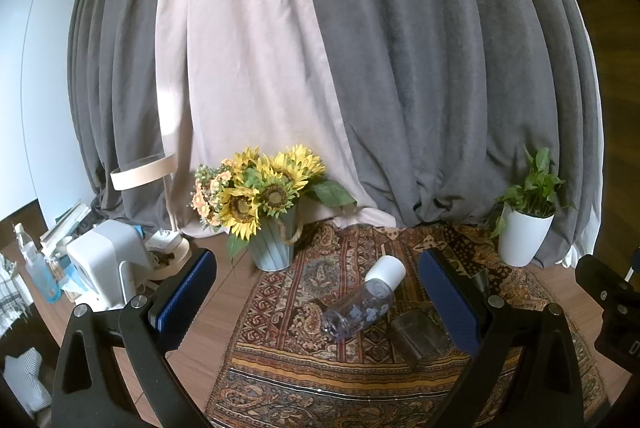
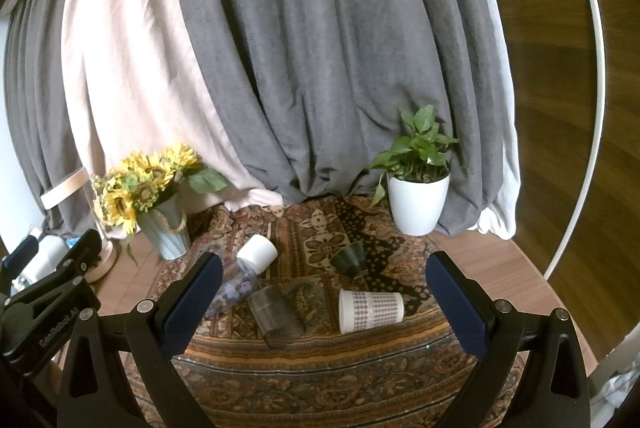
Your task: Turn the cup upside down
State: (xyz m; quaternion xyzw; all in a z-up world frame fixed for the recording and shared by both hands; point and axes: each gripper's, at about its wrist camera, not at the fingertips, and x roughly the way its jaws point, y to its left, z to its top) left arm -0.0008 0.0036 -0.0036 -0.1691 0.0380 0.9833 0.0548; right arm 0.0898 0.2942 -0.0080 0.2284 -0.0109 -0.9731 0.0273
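Lying on its side on the patterned cloth [image 2: 320, 380] over the counter [image 2: 500, 260], the paper cup [image 2: 370, 309] rests right of the flowered bottle [image 2: 244, 274] and the smoky clear tumbler [image 2: 276, 316], its mouth facing left, with a small dark cup [image 2: 350, 259] behind it. Both the left tool [image 1: 318, 302] and the right tool [image 2: 324, 304] are spread wide and hold nothing, the paper cup sitting between the right tool's fingers. It looks light and easily crushed, so a soft pinch across the mid-wall, away from the rim, seems safest
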